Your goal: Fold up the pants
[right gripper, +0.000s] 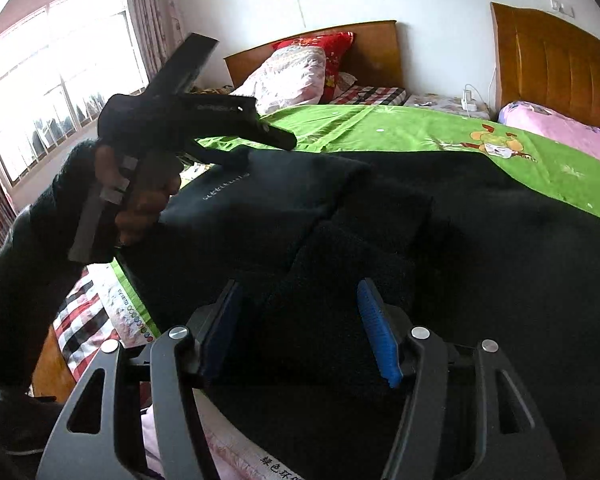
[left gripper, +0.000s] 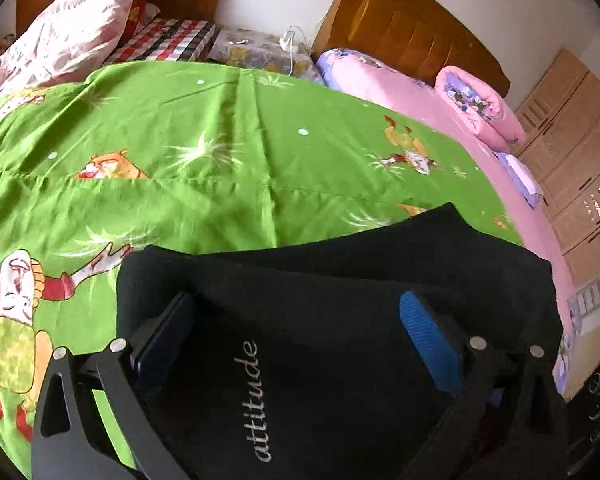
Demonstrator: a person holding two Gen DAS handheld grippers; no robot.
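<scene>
Left wrist view: I'm holding the left tool (left gripper: 296, 344) wide apart over the black pants (left gripper: 340, 272) lying on the green bedsheet (left gripper: 220, 140), gripping nothing. I'm keeping the right tool (right gripper: 300, 328) half spread, empty; I should be pinching one layered edge squarely.

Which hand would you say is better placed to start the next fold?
Probably left: the left gripper sits open at a folded edge of the pants; the right gripper hovers open over flat cloth.

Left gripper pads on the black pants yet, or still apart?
Cannot tell. Left wrist view: left gripper straddles the black pants, fabric between the wide-set pads, but neither view plainly shows contact or gap.
</scene>
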